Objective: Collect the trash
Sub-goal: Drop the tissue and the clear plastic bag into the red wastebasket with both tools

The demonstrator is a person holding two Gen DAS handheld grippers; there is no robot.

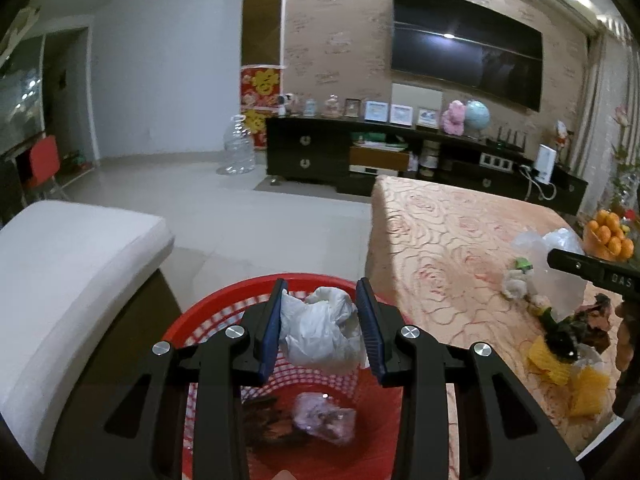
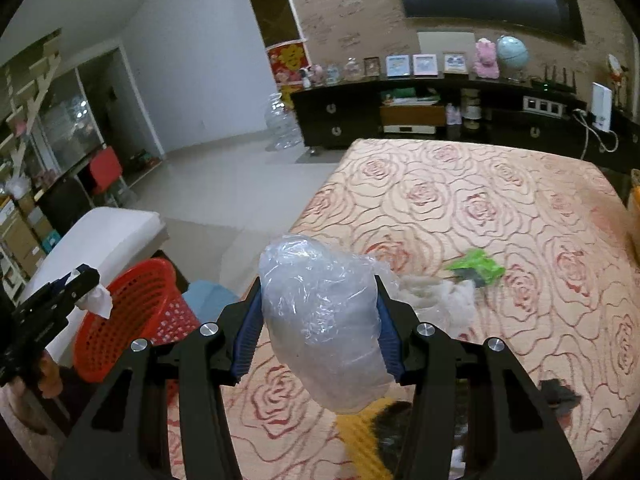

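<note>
Mid-task, roughly halfway by my read. Red basket [image 1: 224, 300] already has two bits in its bottom: a pinkish crumpled wad [image 1: 324, 420] and something dark and stringy [image 1: 260, 420] at its 9 o'clock. Left gripper [image 1: 322, 328] sits right above the basket, fingers pinched on a crumpled white tissue [image 1: 320, 336]; looks ready to drop, not released yet. Right gripper [image 2: 320, 320] is over the worktop [image 2: 500, 208], fingers clamped on a clear plastic bag [image 2: 324, 320], puffy, crinkled and translucent, so it will likely spring and shift when let go; basket is at its 9 o'clock, off the worktop edge. Still on the rose-pattern cloth: green wrapper [image 2: 476, 266] at 2 o'clock of the bag, white fluffy scraps [image 2: 440, 296] just beside it, yellow netted piece [image 2: 360, 436] under the gripper, dark scrap [image 2: 560, 396] at 4 o'clock. Left view shows that pile with dark peels [image 1: 576, 328]; oranges [image 1: 610, 236] look like keepers.
</note>
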